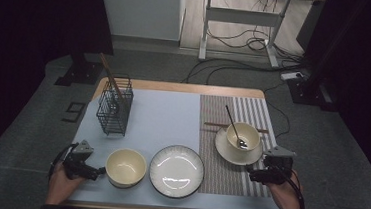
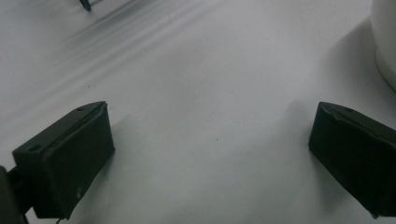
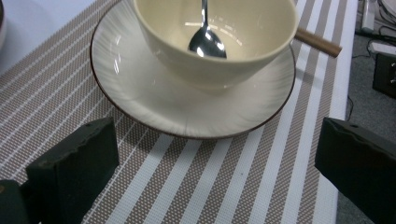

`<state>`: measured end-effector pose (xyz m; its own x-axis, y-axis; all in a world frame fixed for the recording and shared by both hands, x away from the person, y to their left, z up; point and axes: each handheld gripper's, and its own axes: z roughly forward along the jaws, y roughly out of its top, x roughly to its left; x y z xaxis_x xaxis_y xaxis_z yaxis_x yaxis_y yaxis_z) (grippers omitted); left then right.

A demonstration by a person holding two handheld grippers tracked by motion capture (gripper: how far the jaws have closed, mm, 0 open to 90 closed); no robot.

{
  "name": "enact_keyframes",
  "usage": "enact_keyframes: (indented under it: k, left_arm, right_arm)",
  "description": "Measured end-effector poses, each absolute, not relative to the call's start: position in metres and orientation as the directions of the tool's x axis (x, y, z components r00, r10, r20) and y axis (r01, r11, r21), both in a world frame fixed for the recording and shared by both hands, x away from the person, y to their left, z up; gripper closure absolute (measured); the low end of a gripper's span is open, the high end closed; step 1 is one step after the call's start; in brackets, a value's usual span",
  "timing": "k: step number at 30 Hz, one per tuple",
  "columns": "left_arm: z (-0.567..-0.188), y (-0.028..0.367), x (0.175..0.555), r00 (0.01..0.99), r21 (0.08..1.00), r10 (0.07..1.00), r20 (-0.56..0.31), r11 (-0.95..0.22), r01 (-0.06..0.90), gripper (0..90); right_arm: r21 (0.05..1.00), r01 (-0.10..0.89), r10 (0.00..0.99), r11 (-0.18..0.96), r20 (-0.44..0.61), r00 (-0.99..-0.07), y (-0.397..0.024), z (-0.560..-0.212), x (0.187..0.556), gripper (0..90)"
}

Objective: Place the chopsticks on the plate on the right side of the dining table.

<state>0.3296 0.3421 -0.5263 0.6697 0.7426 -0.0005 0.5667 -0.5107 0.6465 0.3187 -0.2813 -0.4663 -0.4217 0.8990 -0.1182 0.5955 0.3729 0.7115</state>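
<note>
A cream bowl (image 1: 243, 134) with a metal spoon (image 3: 206, 41) in it stands on a white saucer (image 1: 223, 148) on the striped placemat (image 1: 228, 178). My right gripper (image 1: 268, 170) sits just in front of the saucer, open and empty; in the right gripper view its jaws (image 3: 219, 144) stand wide apart above the stripes. A second, empty cream bowl (image 1: 126, 167) sits at the front left. Beside it on the left my left gripper (image 1: 87, 167) is open over the pale blue mat (image 2: 201, 84) with nothing between its fingers (image 2: 70, 158); the bowl's wall (image 2: 385, 42) shows at the right edge.
A dark-rimmed white plate (image 1: 176, 171) lies between the two bowls. A black wire basket (image 1: 114, 108) holding brown chopsticks stands at the back left. Another pair of chopsticks (image 1: 213, 125) lies behind the saucer. The table's front edge is close to both hands.
</note>
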Motion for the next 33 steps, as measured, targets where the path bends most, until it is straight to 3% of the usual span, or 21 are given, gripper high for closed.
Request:
enact_keyframes:
  k: [18,33]
  left_arm:
    - [-0.526,0.342,0.33,0.669,0.646,0.743,-0.001,-0.511,0.567,0.0]
    - [-0.526,0.342,0.33,0.67,0.646,0.743,-0.001,-0.511,0.567,0.0]
  right_arm:
    - [0.656,0.65,0.9,0.384,-0.111,-0.421,-0.281,-0.505,0.32,0.0]
    - [0.651,0.683,0.914,0.33,-0.041,-0.403,-0.281,-0.526,0.321,0.0]
